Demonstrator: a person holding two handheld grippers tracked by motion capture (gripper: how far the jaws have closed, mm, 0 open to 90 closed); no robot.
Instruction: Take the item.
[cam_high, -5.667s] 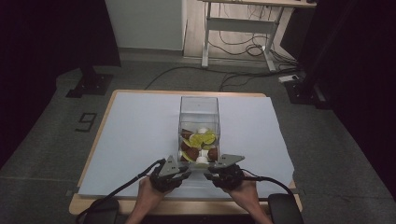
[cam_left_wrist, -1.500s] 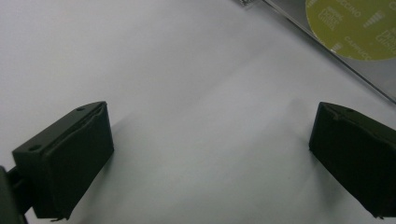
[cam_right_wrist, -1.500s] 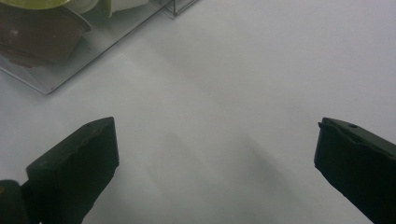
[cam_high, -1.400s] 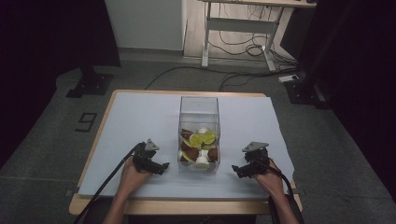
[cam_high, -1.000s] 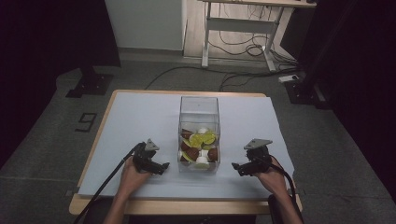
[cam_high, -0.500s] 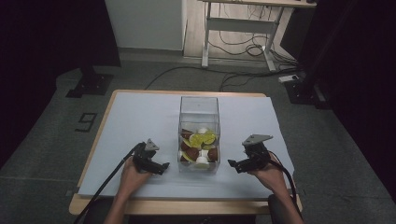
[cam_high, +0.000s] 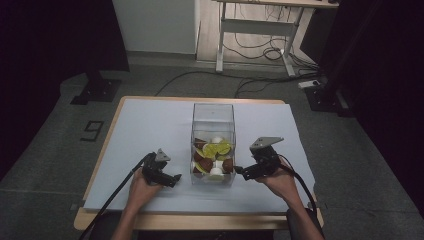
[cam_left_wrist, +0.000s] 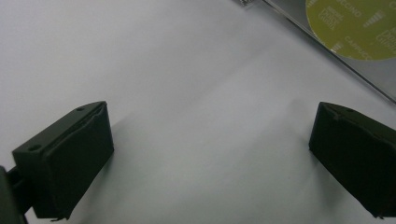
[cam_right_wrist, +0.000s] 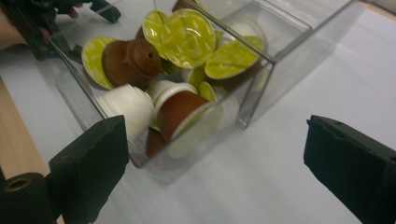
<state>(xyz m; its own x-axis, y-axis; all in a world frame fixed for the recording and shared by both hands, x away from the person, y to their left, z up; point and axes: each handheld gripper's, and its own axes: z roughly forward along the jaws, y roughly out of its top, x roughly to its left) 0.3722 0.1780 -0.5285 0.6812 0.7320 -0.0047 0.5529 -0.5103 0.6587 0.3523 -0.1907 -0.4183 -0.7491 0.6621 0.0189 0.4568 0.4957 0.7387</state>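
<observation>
Left gripper view crops the clear box (cam_left_wrist: 327, 44) to a corner.

A wooden-edged table (cam_high: 95, 175) covered with a white sheet is seen on grey carpet (cam_high: 45, 150); black cables (cam_high: 260, 52) are trailed beneath a metal-framed desk (cam_high: 260, 25) behind.

Wooden table (cam_high: 95, 170) under a white sheet (cam_high: 150, 125), with a clear capsule-filled box (cam_high: 213, 116) at its middle.

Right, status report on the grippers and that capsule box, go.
Left gripper and right gripper open, empty, flanking the clear box. Coffee capsules piled inside, untouched. Nothing in the way on the table.
</observation>
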